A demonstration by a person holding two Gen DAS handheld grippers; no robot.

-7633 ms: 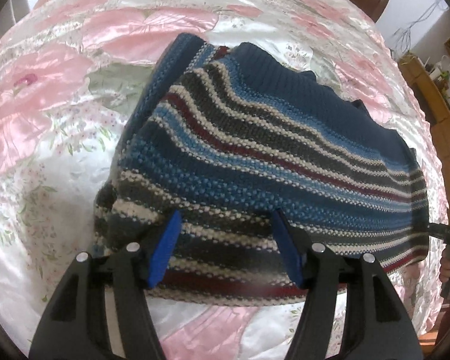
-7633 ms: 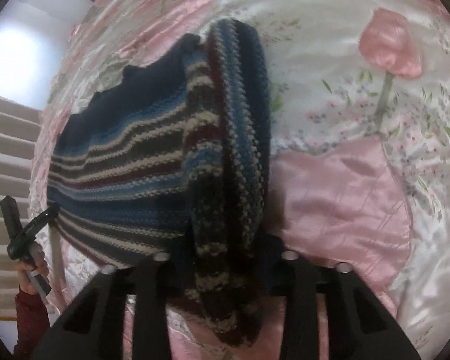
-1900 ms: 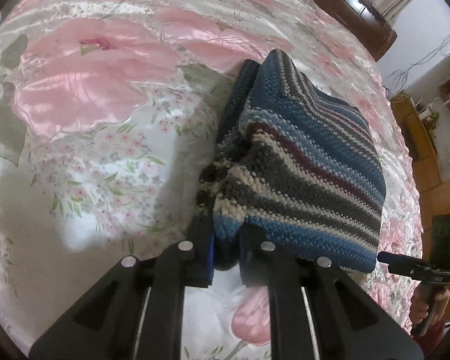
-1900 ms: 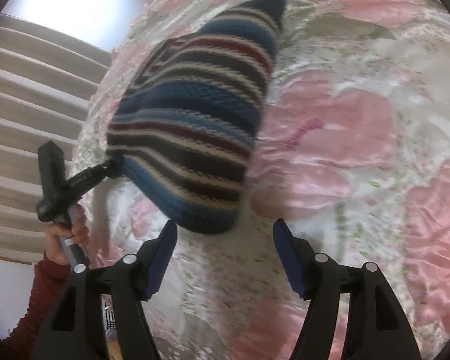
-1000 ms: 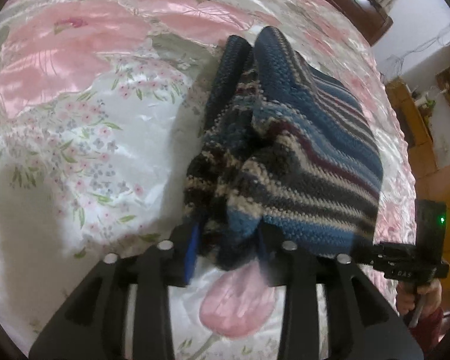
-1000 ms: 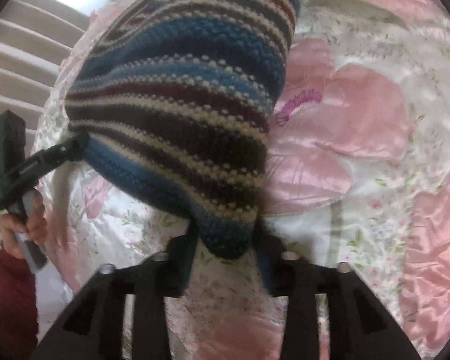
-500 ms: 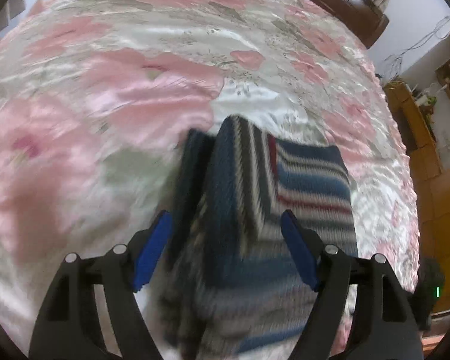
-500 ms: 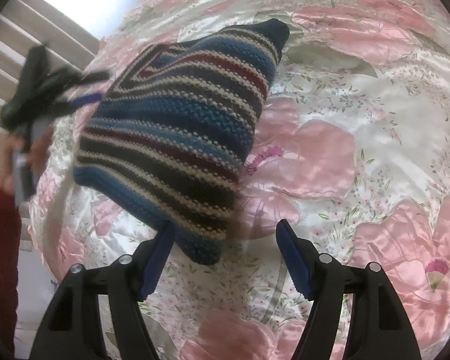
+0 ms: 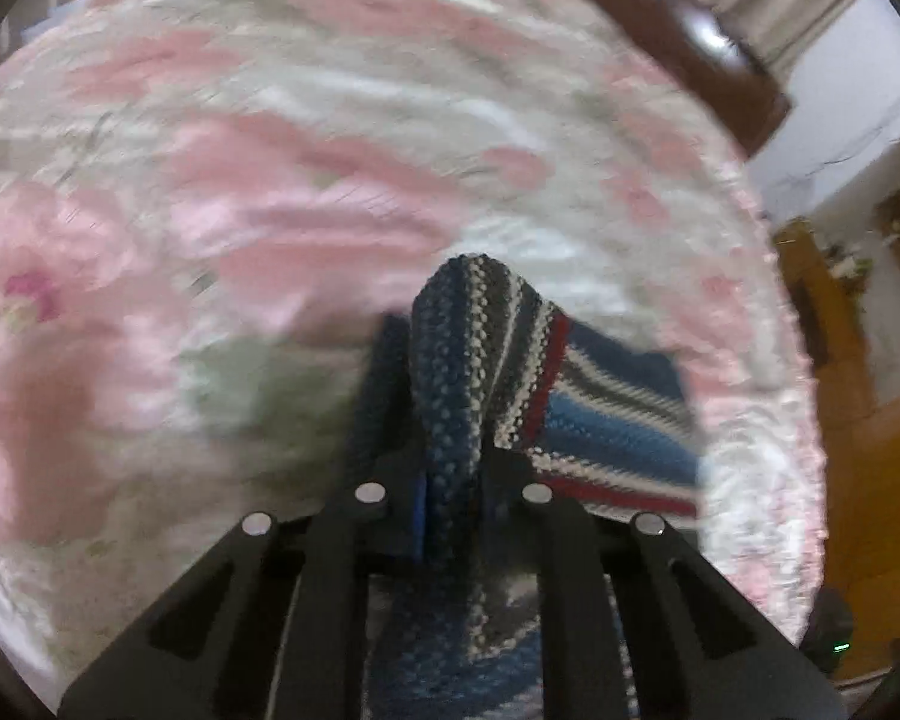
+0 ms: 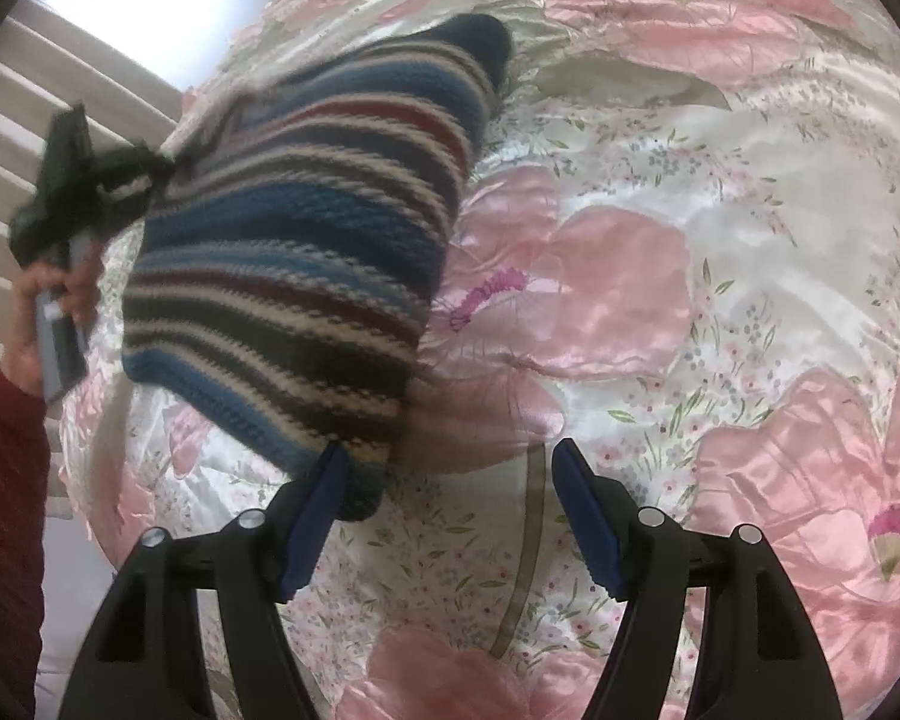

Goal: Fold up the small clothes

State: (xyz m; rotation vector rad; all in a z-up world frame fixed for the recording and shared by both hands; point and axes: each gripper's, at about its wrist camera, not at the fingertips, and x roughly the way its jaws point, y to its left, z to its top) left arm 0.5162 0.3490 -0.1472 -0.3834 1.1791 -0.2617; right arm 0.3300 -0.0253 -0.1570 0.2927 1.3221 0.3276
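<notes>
Your left gripper (image 9: 453,501) is clamped on a bunched fold of the striped knit sweater (image 9: 480,372), low in the centre of the left wrist view. The knit rises in a narrow ridge between the two black fingers and spreads out flat to the right of them, blue, white, grey and red stripes showing. Most of that view is blurred.

Your right gripper (image 10: 450,510) stands with its jaws wide apart and nothing between them, at the bottom of the right wrist view. Its left blue pad (image 10: 315,510) sits at the sweater's lowest corner (image 10: 354,480); whether it touches, you cannot tell. The sweater (image 10: 306,252) fills the upper left of that view as a folded bundle, its far dark-blue end towards the top centre. At the left edge of that view your left hand (image 10: 48,294), in a dark red sleeve (image 10: 3,510), holds the other gripper's handle, whose tip meets the sweater's upper left edge.

Beneath everything lies a shiny pink and white floral bedspread (image 10: 720,300). In the left wrist view a dark wooden headboard (image 9: 678,30) runs across the upper right, with orange-brown wooden furniture (image 9: 870,420) down the right edge. Pale slatted panels (image 10: 42,120) show in the upper left of the right wrist view.
</notes>
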